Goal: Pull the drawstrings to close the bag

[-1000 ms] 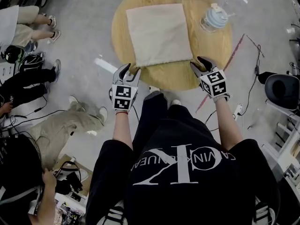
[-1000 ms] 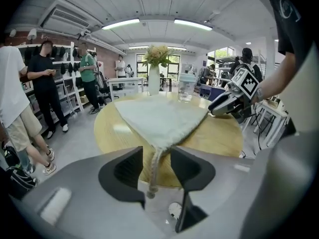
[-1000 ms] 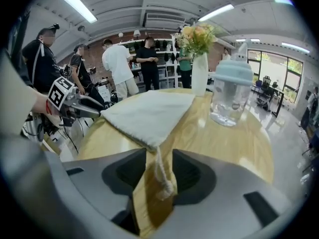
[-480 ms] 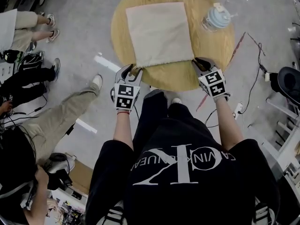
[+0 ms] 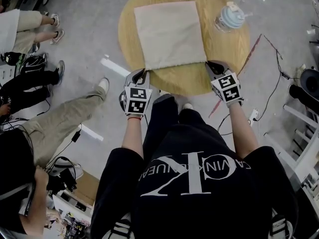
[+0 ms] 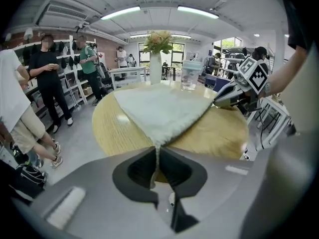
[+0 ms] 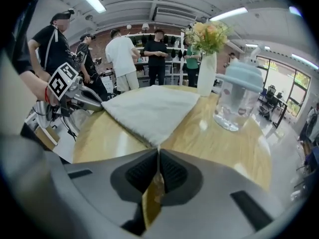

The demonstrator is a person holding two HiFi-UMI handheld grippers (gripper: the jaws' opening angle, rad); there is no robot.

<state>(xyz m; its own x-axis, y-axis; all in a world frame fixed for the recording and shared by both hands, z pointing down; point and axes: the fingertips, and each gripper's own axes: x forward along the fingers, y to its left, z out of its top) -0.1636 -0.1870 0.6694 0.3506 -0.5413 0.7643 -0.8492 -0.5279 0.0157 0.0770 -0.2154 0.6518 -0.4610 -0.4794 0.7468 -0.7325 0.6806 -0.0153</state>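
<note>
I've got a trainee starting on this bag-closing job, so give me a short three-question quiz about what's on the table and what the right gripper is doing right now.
1. True or false: the bag lies flat on the round wooden table.
2. In the head view, what stands on the table to the right of the bag? A) a clear jar with a pale blue lid. B) a kettle. C) a laptop.
3. What does the right gripper have between its fingers?

Key:
1. True.
2. A.
3. The drawstring at the bag's near right corner. The fingers are shut on it.
</note>
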